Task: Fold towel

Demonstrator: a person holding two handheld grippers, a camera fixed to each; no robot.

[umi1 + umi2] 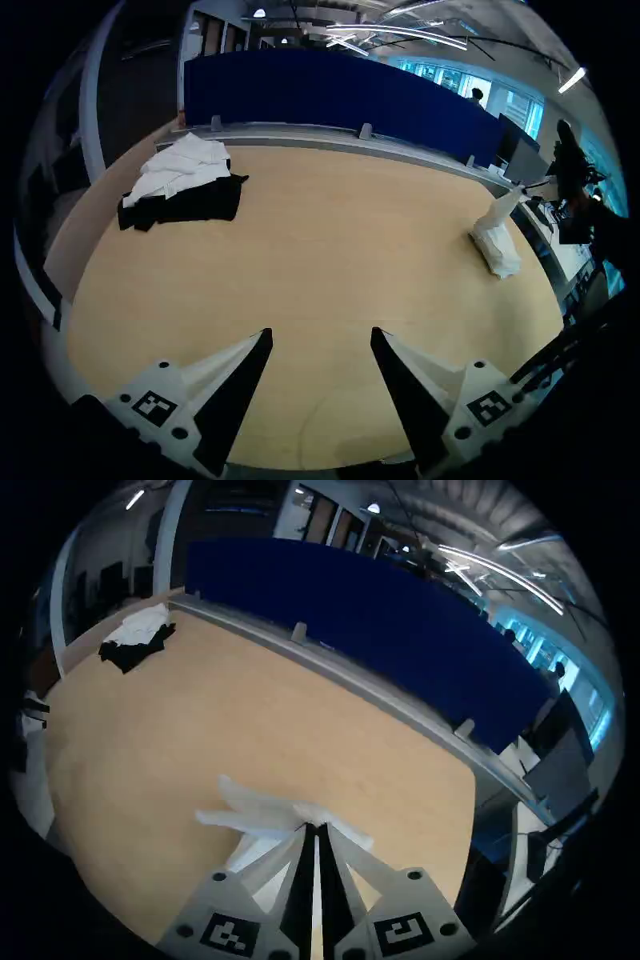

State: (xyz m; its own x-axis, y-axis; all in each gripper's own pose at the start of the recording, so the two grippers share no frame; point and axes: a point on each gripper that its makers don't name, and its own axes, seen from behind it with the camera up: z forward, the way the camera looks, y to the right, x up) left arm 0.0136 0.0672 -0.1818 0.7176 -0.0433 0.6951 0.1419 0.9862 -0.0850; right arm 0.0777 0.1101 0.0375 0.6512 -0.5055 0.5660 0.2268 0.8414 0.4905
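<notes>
A white towel (496, 240) stands bunched at the right side of the wooden table (320, 240), its top corner pulled upward. In the right gripper view the same towel (264, 812) is pinched at its edge by my right gripper (316, 830), whose fingers are closed together on the cloth. The rest of the cloth spreads to the left under the fingers. My left gripper (320, 332) hovers open over bare wood near the table's front edge, far from the towel, with nothing between its fingers.
A pile of white cloth (182, 164) on black cloth (188, 204) lies at the far left of the table; the pile (138, 636) also appears in the right gripper view. A blue divider (336, 92) runs along the back edge. Monitors (524, 160) stand beyond the right end.
</notes>
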